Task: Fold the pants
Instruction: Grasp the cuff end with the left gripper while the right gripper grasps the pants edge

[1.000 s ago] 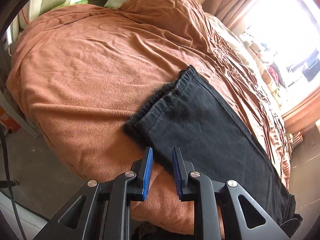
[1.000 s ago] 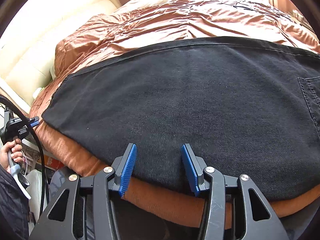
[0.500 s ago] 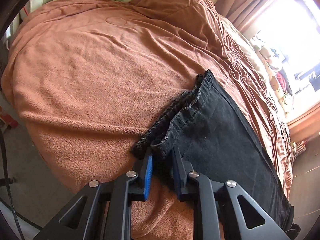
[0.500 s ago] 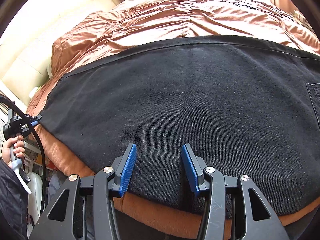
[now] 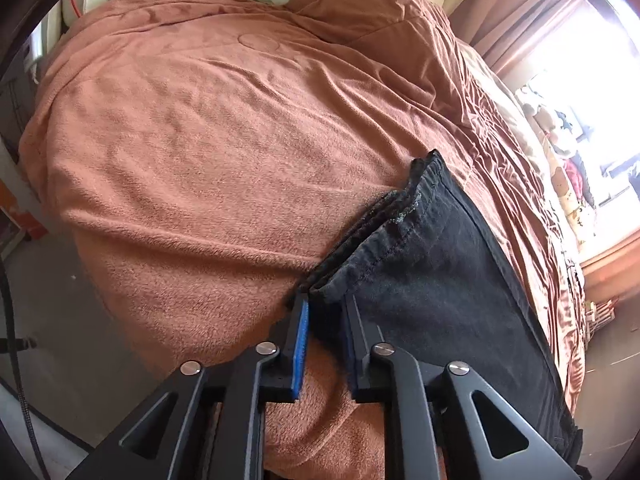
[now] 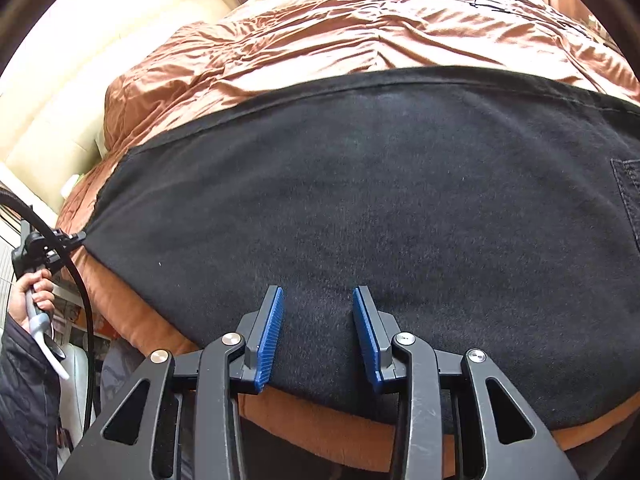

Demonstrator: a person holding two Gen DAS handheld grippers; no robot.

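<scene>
Black pants [image 5: 440, 288] lie flat and lengthwise along the near edge of a bed with a rust-brown blanket [image 5: 200, 160]. My left gripper [image 5: 325, 300] has the near corner of the leg hem [image 5: 360, 256] between its blue pads and pinches it, though the jaws are opening. In the right wrist view that left gripper [image 6: 76, 236] pulls the hem corner to a point. My right gripper [image 6: 318, 292] straddles the pants [image 6: 380, 200] at the near long edge, mid-leg. Its jaws are closing, with flat cloth between the pads and not pinched. A back pocket [image 6: 628, 192] shows at far right.
A person's hand [image 6: 36, 292] holds the left gripper's handle, with a black cable [image 6: 86, 300] beside it. A cream padded headboard [image 6: 80, 80] stands behind the bed. Grey floor [image 5: 40, 300] lies beyond the bed's near corner. Curtains and a bright window [image 5: 592, 40] are at the right.
My left gripper moved forward and down onto the hem corner, which now sits raised between its pads. My right gripper's jaws have narrowed over the pants' edge.
</scene>
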